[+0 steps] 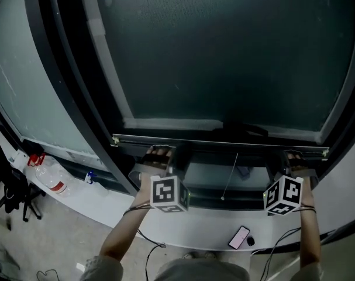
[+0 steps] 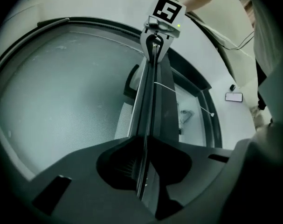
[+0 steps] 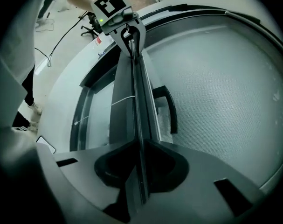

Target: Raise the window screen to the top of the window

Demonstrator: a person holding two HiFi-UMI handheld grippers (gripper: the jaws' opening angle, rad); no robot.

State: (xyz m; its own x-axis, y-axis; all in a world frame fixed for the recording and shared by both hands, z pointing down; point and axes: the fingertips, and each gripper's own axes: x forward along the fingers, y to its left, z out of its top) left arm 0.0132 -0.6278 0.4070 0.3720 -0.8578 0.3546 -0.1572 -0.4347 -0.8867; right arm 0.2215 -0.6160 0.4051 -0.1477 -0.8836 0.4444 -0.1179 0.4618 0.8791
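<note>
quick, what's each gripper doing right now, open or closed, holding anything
left gripper: closed on the screen's bottom bar, near its left end.
right gripper: closed on the same bar, near its right end.

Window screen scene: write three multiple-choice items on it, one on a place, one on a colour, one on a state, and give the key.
1. Where does the phone lie?
A. on the sill below the window
B. on the floor
C. on a chair

2. What colour is the cap of the bottle?
A. blue
B. red
C. green

3. How does the left hand-held gripper stand?
A. open and empty
B. shut on a cord
C. shut on the screen's bottom bar

Key:
1 A, the head view shows the phone flat on the pale sill.
2 B, the cap shows red in the head view.
3 C, the left gripper view shows its jaws closed on the bottom bar.
</note>
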